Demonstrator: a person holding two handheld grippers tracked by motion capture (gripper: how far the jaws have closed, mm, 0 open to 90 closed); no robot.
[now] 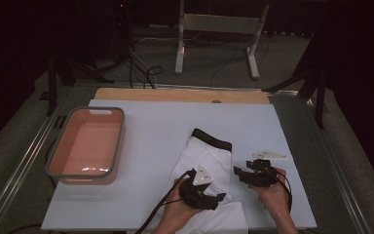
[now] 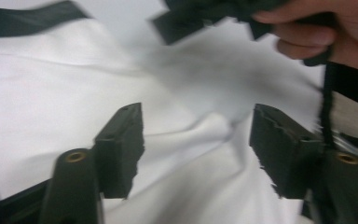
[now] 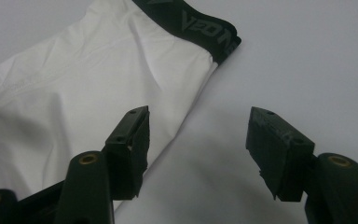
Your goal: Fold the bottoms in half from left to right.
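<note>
White garment (image 1: 205,156) with a black waistband (image 1: 212,138) lies spread on the pale counter (image 1: 151,146), near its front edge and right of the middle, waistband end pointing away from the person; a salmon-pink tub (image 1: 58,165) with a grey rim stands well apart at the left. The work in hand looks like folding or straightening the cloth. The left gripper (image 1: 217,199) hovers over the lower part of the fabric with its jaws released, nothing pinched between them; its own view is blurred, but shows a raised wrinkle of white cloth (image 2: 214,126) just ahead of the open pads. The right gripper (image 1: 240,174) sits just beside the garment's right edge, jaws likewise spread and empty, with the cloth's side edge (image 3: 186,116) running up between and ahead of them toward the waistband (image 3: 200,28). To do this step well, I would judge that each gripper should come down low enough to take a single fold of fabric, not just skim it, and bite at the hem or side edge, where the cloth is easiest to lift. Pinching the central wrinkle risks bunching the garment. Both grippers should lift together and evenly, so the fabric does not twist or drag across the counter.
</note>
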